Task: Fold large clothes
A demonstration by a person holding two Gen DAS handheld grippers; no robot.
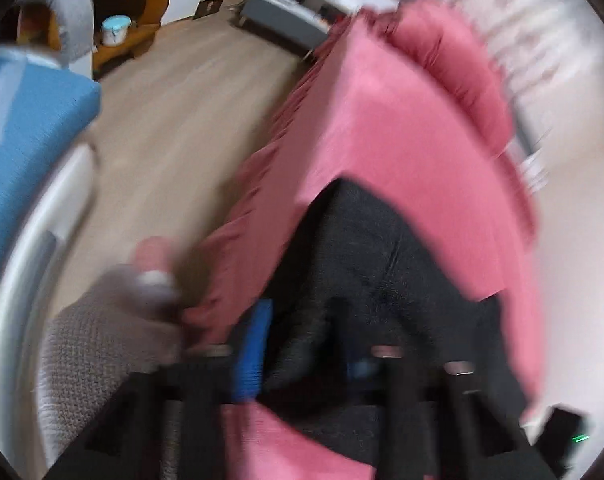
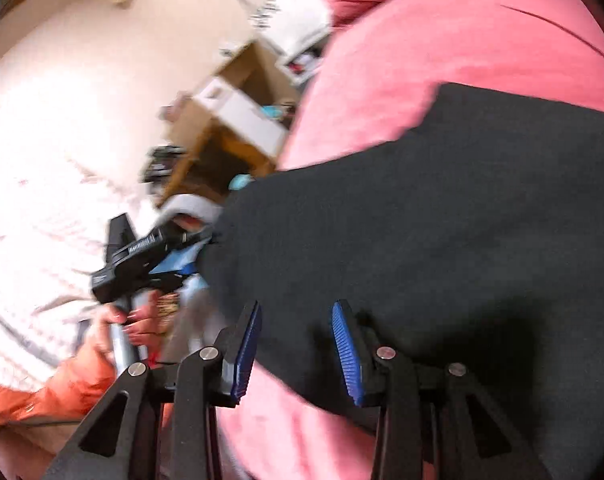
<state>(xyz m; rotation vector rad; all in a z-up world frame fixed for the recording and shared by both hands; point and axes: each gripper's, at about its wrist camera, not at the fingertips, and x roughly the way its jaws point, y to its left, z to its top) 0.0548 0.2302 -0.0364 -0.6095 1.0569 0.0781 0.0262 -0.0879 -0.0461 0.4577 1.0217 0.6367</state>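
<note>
A large black garment (image 2: 422, 216) lies on a pink bed cover (image 2: 442, 32). In the right wrist view my right gripper (image 2: 295, 348) is open, its blue pads (image 2: 348, 352) spread over the garment's near edge with nothing between them. My left gripper shows at the left of that view (image 2: 141, 256), held by a hand at the garment's left edge. In the blurred left wrist view the black garment (image 1: 366, 256) fills the space between the left gripper's fingers (image 1: 253, 348); one blue pad shows, the other is hidden by cloth, so its grip is unclear.
A wooden floor (image 1: 173, 120) lies left of the bed. A blue cushion (image 1: 25, 132) and grey chair (image 1: 69, 12) are at far left. A wooden side table (image 2: 221, 132) with a white box stands beside the bed. A knitted grey sleeve (image 1: 101, 344) is near my left gripper.
</note>
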